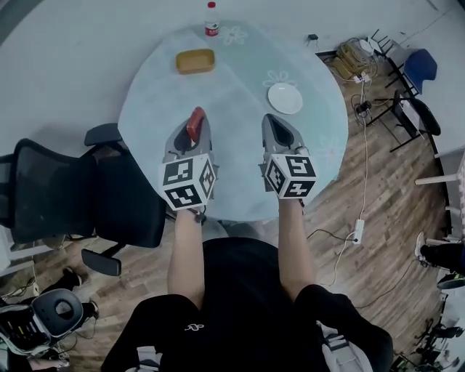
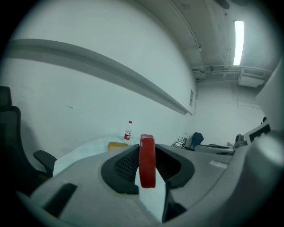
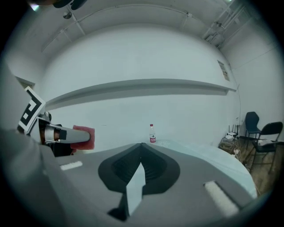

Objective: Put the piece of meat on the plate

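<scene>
A red piece of meat (image 1: 195, 123) stands on edge between the jaws of my left gripper (image 1: 193, 131), which is shut on it over the near left part of the round table (image 1: 240, 163). In the left gripper view the meat (image 2: 147, 162) is pressed between both pads. In the right gripper view, the meat (image 3: 84, 137) shows at the left. The white plate (image 1: 285, 98) lies empty on the table's right side, beyond my right gripper (image 1: 271, 120). That gripper (image 3: 141, 145) is shut with nothing in it.
A yellow dish (image 1: 195, 61) and a water bottle (image 1: 211, 19) stand at the table's far side. A black office chair (image 1: 73, 196) sits close on the left. Folding chairs (image 1: 420, 69) and cables (image 1: 356, 62) occupy the wooden floor on the right.
</scene>
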`<state>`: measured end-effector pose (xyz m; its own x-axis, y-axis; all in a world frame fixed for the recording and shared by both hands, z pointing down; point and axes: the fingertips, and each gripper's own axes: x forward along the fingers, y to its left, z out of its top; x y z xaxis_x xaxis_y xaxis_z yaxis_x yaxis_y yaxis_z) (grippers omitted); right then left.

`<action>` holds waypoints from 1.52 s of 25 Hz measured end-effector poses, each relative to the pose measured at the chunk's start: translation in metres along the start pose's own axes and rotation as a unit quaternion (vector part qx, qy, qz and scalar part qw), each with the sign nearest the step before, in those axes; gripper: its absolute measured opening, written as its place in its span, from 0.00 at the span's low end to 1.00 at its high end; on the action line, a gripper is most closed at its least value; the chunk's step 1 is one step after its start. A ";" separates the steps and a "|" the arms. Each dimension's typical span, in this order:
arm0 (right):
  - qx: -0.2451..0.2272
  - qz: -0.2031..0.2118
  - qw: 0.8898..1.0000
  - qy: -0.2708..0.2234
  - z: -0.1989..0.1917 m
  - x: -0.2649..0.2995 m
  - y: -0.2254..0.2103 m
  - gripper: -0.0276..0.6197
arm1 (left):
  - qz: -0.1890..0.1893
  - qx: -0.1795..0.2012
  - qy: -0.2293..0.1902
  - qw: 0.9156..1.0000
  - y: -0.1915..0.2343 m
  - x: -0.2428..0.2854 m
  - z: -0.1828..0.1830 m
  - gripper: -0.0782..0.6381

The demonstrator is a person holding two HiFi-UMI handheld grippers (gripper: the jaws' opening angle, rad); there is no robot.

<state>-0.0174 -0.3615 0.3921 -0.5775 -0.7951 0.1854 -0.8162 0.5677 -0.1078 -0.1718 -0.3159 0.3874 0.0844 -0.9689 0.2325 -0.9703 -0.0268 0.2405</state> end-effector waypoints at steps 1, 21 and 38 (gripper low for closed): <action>0.008 -0.003 1.000 0.004 -0.005 0.007 -0.007 0.06 | -0.002 0.003 0.010 1.000 0.000 0.011 -0.003 0.24; 0.186 -0.283 0.938 0.072 -0.149 -0.057 -0.175 0.06 | -0.310 0.213 0.271 0.886 -0.169 0.310 -0.186 0.24; 0.208 -0.346 0.910 0.092 -0.190 -0.105 -0.185 0.06 | -0.373 0.193 0.326 0.847 -0.208 0.385 -0.227 0.27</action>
<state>0.1983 -0.3425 0.5780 0.0589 -0.8607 0.5056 -0.9418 -0.2158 -0.2577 0.1138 -0.6275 0.6405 0.6913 -0.3087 0.6533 -0.5835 -0.7719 0.2526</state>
